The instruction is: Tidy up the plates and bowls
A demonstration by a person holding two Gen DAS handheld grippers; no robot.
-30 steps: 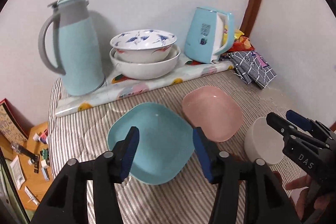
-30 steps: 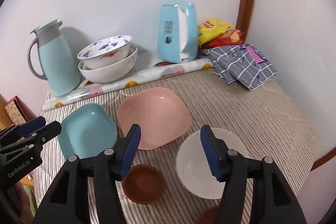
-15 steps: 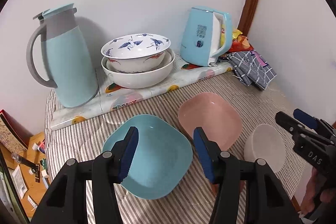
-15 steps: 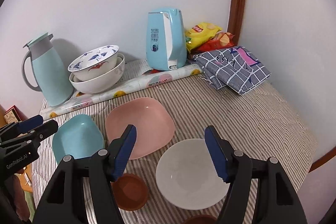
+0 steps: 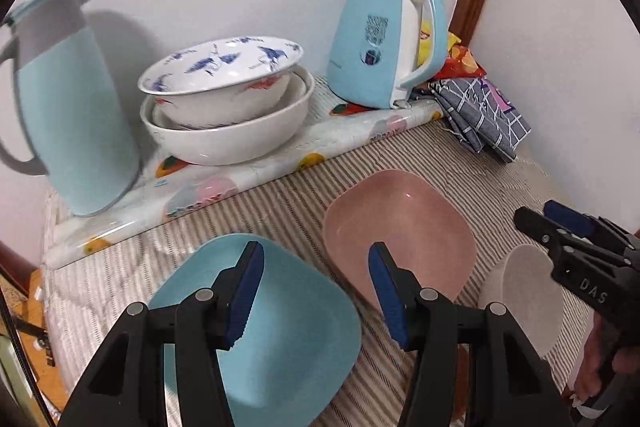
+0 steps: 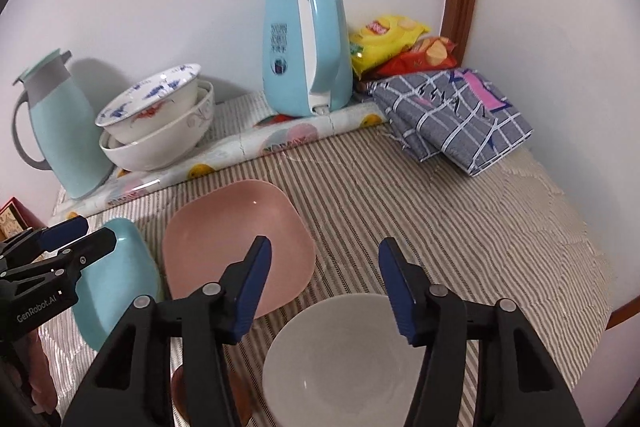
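A teal square plate (image 5: 288, 331) lies under my left gripper (image 5: 316, 259), which hangs open and empty above the plate's right side. To its right are a pink square plate (image 5: 400, 223) and a white bowl (image 5: 528, 299). My right gripper (image 6: 324, 251) hovers over the far rim of the white bowl (image 6: 340, 359); its jaws are closing with nothing pressed between them. The pink plate (image 6: 236, 235) and the teal plate (image 6: 116, 279) lie to its left. A small brown dish (image 6: 178, 385) is partly hidden under its left finger. Stacked patterned bowls (image 5: 224, 107) stand at the back.
A teal thermos jug (image 5: 76, 115) and a teal kettle (image 5: 380, 39) stand by the wall on a rolled patterned sheet (image 5: 240, 179). A folded checked cloth (image 6: 452, 119) and snack bags (image 6: 392, 43) fill the back right corner. The striped table's edge (image 6: 592, 287) runs close to the right wall.
Both grippers have moved forward and down toward the table, so the plates and back bowls look larger. The right gripper's jaws stand narrower than half a second ago.
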